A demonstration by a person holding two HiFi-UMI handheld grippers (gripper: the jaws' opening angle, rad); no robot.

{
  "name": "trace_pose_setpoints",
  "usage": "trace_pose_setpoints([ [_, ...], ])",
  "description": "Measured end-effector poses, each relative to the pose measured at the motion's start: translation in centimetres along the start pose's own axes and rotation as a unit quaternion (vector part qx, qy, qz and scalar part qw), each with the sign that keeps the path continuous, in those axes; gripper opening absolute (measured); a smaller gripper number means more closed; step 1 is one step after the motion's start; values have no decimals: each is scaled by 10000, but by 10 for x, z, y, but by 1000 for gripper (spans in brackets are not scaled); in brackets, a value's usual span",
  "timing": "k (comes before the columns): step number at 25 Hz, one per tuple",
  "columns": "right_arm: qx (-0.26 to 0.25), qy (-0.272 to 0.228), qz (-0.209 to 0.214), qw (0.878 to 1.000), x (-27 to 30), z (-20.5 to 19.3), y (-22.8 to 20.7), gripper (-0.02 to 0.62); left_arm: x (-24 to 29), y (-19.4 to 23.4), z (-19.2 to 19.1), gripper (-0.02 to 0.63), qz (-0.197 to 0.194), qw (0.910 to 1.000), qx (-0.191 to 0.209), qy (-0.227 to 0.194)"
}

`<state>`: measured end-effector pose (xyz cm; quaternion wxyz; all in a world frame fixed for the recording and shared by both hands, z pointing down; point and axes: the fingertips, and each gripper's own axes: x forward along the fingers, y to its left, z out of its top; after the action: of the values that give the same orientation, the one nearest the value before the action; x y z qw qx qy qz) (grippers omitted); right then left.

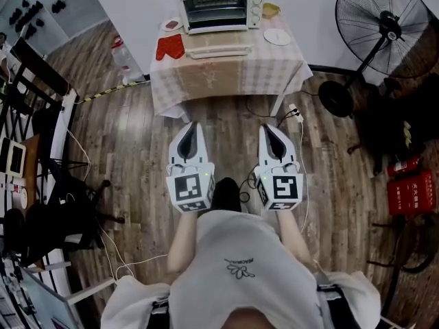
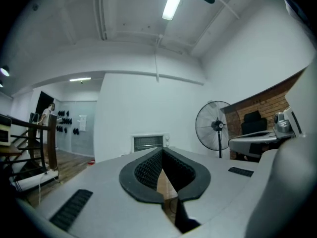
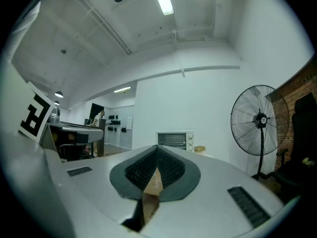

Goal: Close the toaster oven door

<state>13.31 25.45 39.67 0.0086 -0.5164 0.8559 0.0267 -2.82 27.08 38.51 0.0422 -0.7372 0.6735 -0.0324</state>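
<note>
1. Holding the left gripper and the right gripper level and side by side over the wooden floor, well apart from the table.
2. Pressing both pairs of jaws together, with nothing between them.
3. Facing the toaster oven sitting at the table's far edge, against the white wall.
4. Showing the toaster oven door dropped open, lying flat before the oven's mouth.
5. Showing a red oven mitt just left of the door, a white plate to its right, and a standing fan beside the table.
</note>
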Motion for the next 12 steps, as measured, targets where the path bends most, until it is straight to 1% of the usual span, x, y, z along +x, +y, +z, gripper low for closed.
trace_pose_setpoints([
  [4, 79, 212, 162, 9996, 8, -17, 9, 9, 0, 5, -16, 17, 59, 9998, -41, 182],
  [6, 37, 234, 238, 9994, 11, -20, 13, 9, 7, 11, -19, 17, 77, 9997, -142, 155],
  [10, -334, 254, 411, 9983, 29, -22, 11, 9, 41, 23, -16, 17, 117, 9995, -296, 32],
  [12, -316, 393, 393, 9980, 37, -22, 8, 9, 52, 26, -15, 17, 112, 9992, -391, 27],
])
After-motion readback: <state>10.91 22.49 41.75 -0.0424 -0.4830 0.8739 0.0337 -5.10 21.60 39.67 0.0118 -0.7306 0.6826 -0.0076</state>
